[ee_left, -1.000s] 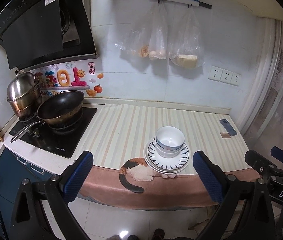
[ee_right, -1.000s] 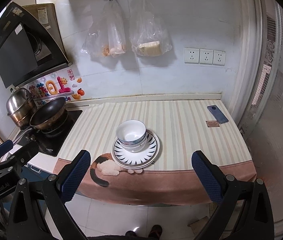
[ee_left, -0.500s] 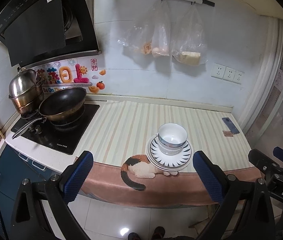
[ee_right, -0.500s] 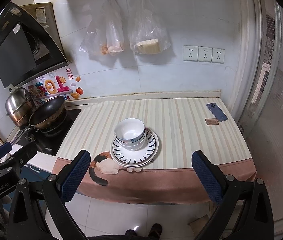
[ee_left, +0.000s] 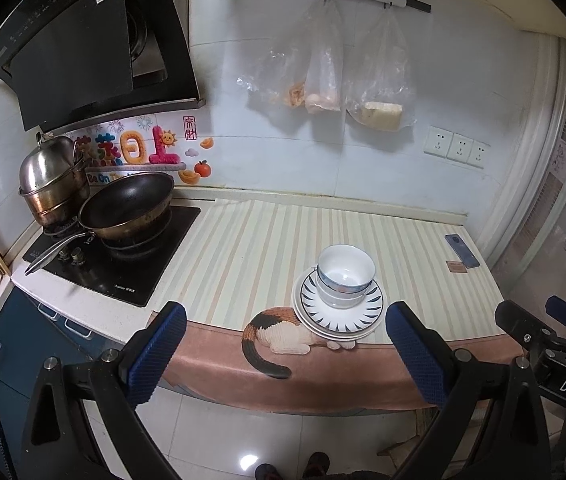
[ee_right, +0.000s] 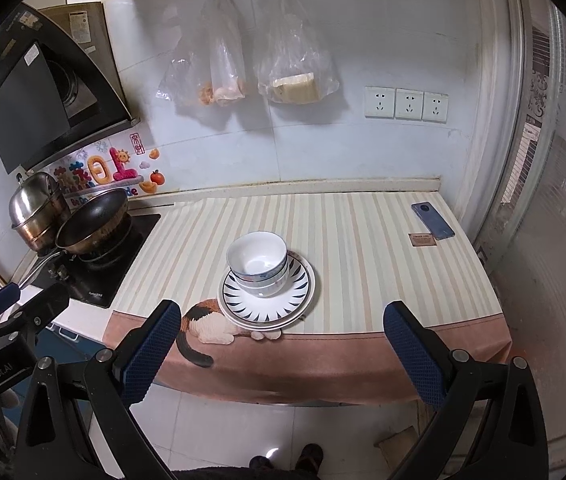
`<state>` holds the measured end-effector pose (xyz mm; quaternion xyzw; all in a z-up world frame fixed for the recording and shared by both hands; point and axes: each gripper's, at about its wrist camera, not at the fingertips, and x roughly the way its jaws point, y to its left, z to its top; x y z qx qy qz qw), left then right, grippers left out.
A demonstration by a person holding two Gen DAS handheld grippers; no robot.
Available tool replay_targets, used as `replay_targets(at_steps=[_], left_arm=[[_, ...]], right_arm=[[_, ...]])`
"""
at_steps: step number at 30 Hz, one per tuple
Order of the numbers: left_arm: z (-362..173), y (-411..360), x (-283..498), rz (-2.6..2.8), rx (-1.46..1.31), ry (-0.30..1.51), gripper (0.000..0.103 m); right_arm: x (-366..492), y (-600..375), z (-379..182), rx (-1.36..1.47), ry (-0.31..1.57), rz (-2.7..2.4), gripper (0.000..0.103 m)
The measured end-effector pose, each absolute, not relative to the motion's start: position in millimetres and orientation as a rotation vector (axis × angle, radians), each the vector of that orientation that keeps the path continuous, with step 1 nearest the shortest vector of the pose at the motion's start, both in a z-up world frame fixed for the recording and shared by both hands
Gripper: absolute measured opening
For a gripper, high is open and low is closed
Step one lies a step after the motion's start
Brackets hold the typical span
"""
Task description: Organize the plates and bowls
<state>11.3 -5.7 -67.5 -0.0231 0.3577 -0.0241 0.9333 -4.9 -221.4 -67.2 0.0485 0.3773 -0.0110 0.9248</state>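
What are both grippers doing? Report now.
Left gripper: open, holding nothing, short of the counter.
Right gripper: open, holding nothing, short of the counter.

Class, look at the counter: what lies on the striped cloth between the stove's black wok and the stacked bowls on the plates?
Nothing: between the wok and the bowls on the plates only bare striped cloth shows, in both wrist views.

My left tool and right tool have blue textured pads on black arms. The white bowls carry a blue band; the plates show dark ray strokes. The surface cloth has cream-beige stripes, a pink-brown border and a calico cat.
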Motion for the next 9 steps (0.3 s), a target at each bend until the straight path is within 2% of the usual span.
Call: replay_targets(at_steps=[9], left_arm=[[-68.2, -5.4, 12.3, -0.048, -0.047, 0.729, 0.102]], right_arm=[[-3.6, -221.5, -68.1, 0.102, 0.782, -0.023, 0.103]])
